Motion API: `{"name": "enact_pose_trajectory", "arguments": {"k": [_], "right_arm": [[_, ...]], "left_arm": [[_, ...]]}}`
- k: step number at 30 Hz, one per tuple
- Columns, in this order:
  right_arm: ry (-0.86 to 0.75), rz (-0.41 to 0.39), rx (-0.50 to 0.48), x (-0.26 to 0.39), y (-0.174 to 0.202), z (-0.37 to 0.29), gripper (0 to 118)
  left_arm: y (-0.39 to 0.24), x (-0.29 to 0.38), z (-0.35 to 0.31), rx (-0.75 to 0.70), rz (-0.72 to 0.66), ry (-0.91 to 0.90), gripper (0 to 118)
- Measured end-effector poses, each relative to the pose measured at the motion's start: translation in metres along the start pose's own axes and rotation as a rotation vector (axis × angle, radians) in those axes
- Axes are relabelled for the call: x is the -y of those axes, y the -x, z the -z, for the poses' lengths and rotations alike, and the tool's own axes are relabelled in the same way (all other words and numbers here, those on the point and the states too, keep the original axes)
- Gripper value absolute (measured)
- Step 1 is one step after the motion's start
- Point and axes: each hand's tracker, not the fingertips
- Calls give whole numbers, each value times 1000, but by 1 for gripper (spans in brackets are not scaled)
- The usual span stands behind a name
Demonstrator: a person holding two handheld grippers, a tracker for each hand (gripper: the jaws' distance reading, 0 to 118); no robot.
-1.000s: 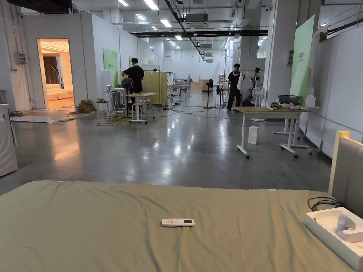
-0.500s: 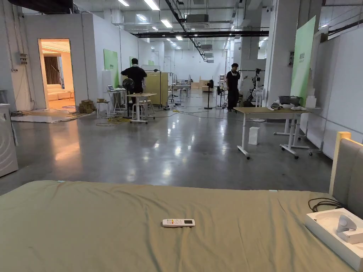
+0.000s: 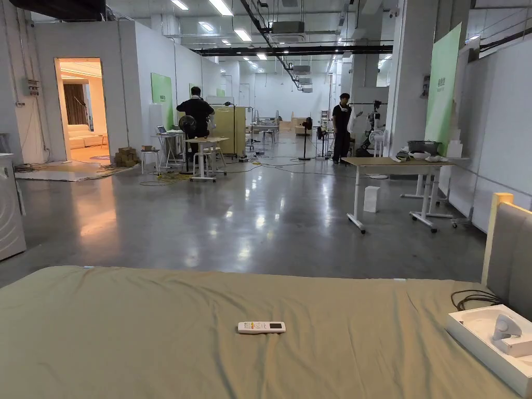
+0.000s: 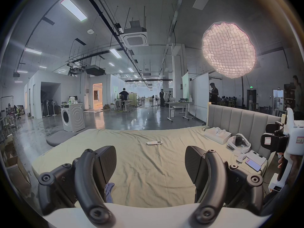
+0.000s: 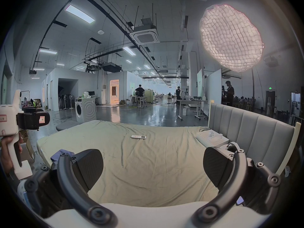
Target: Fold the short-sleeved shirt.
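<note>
Both tongs hover over the near edge of a bed covered in an olive-green sheet point(image 4: 148, 174), each with its two jaws spread wide and holding nothing. The left gripper point(image 4: 150, 165) has a bunched scrap of blue cloth point(image 4: 108, 192), likely the shirt, just beside its left jaw; so little shows that its long axis and facing cannot be told. In the right gripper view the same blue cloth point(image 5: 63, 154) sits at the bed's near left corner, partly hidden behind the left jaw of the right gripper point(image 5: 153, 165). The head view looks higher, over the bed and down the hall. Ahead of both tongs, well apart from them, a white remote control point(image 3: 261, 327) lies flat on the sheet, its long side running across. Farther right, by the grey padded headboard point(image 4: 243, 121), sit a white box point(image 3: 486, 343), a white headset point(image 4: 238, 142) and a phone point(image 4: 252, 164). Beyond the bed stand a washing machine point(image 4: 73, 118) and a table point(image 3: 395, 165).
</note>
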Motion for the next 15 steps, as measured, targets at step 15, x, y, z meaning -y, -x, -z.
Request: {"name": "enact_pose_trajectory", "arguments": {"k": [15], "right_arm": [[1,-1,3,-2,0,2,118]], "left_arm": [[0,-2,1,0,1,-3,90]]}}
